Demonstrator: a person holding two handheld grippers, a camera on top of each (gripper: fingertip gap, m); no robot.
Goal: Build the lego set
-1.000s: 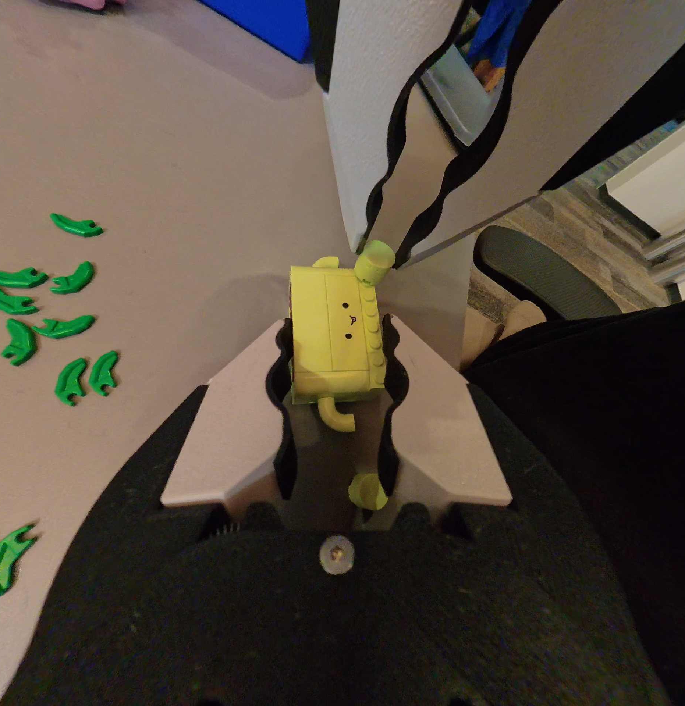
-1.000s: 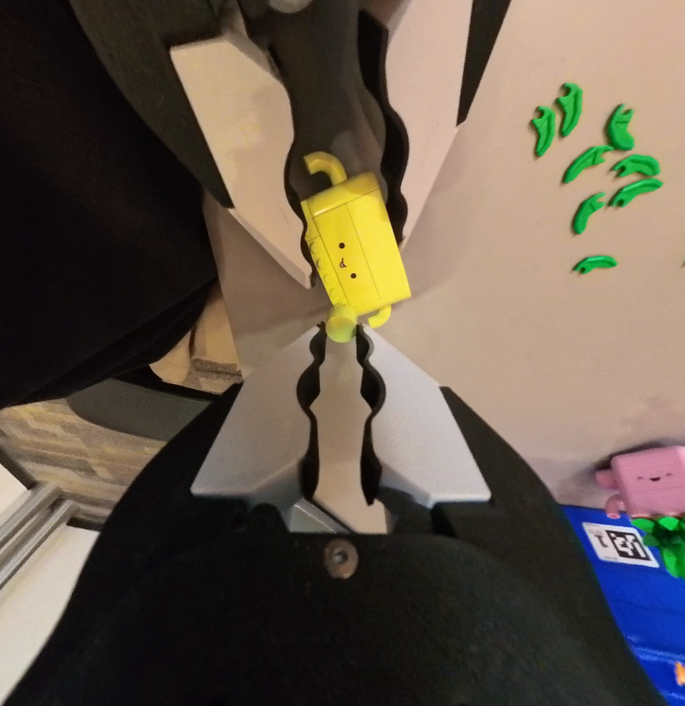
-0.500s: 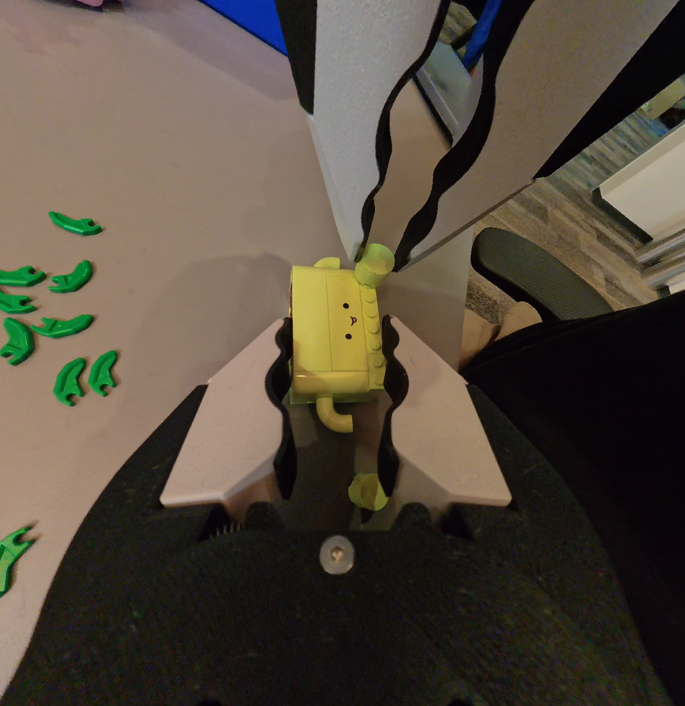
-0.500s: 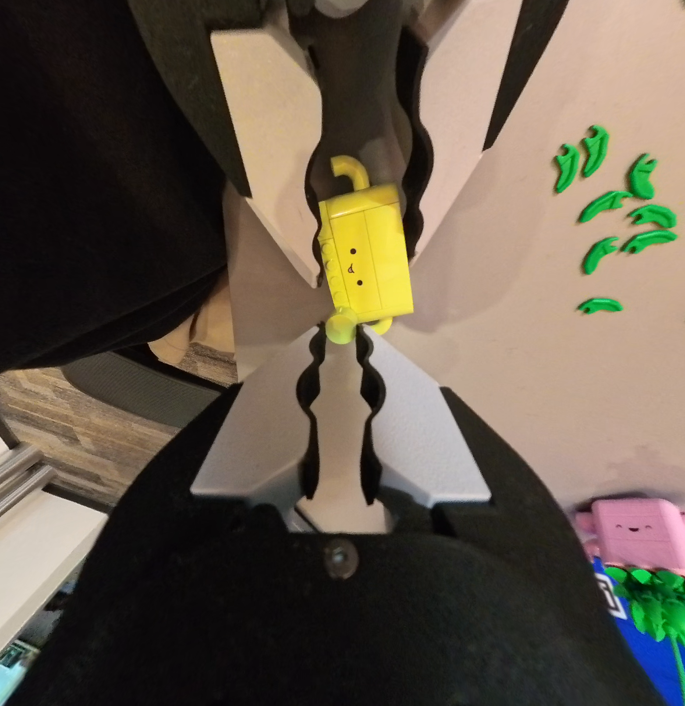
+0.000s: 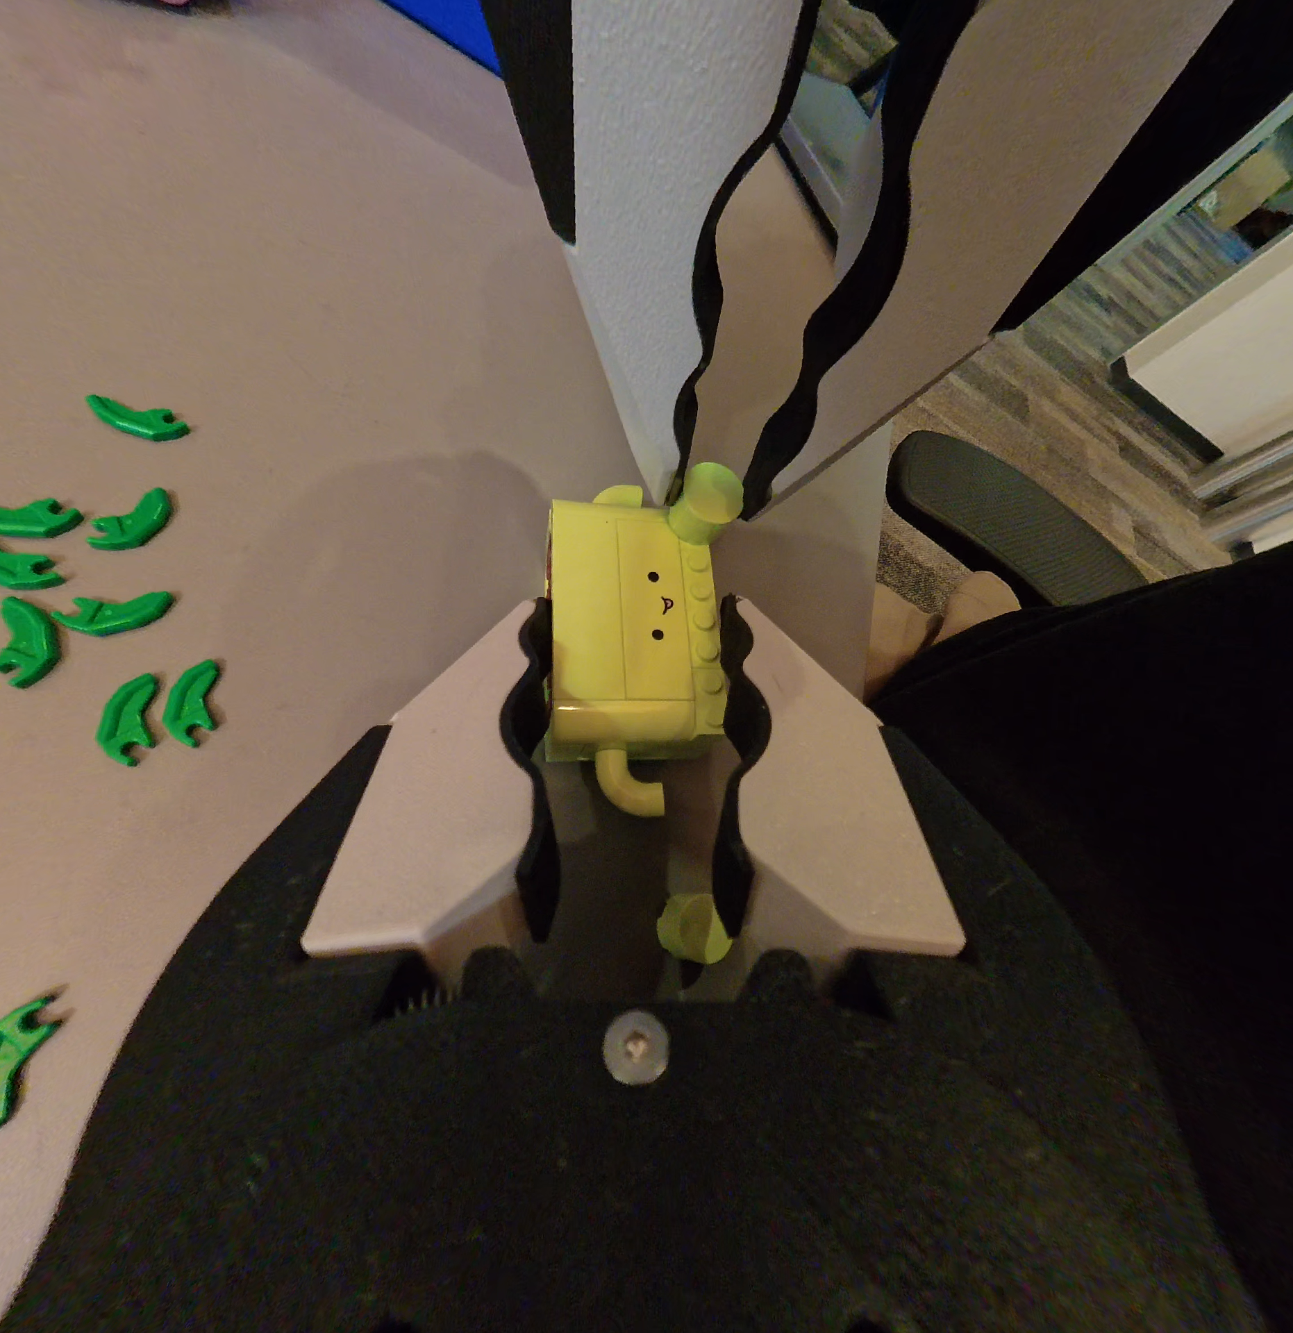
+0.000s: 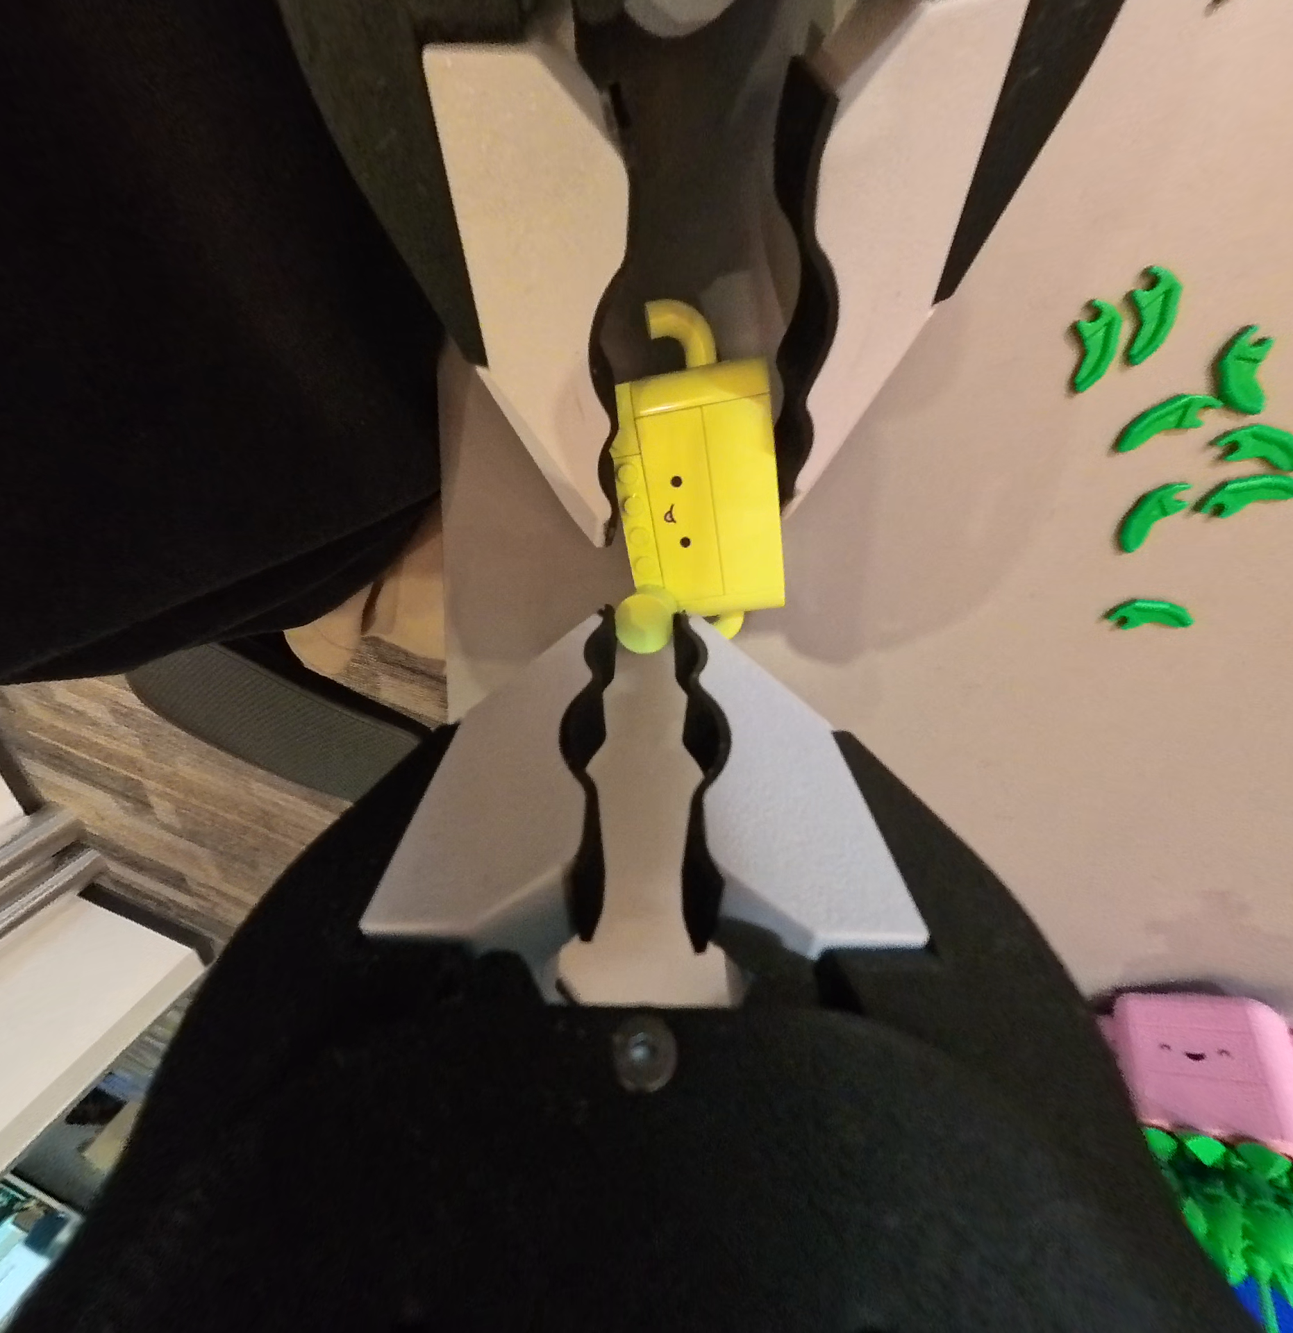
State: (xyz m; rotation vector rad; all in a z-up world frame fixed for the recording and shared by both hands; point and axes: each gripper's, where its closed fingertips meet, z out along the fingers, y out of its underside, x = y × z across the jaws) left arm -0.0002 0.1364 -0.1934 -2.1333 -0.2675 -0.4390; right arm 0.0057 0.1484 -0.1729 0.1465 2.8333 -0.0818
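The yellow block figure [image 5: 633, 642] is clamped sideways in the left tool [image 5: 633, 649] so that the round yellow peg [image 6: 645, 622], pinched in the right tool [image 6: 645, 626], is met at its studded edge.

We read office or lab workspace: plain beige tabletop [image 5: 283, 303], mesh-back office chair [image 5: 1004, 519], grey wood-look floor [image 5: 1047, 404], white desk [image 5: 1228, 375] on dark frame, aluminium framing rails [image 6: 30, 865] at table edge.

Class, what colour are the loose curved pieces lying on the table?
Green; clearest in the left wrist view.
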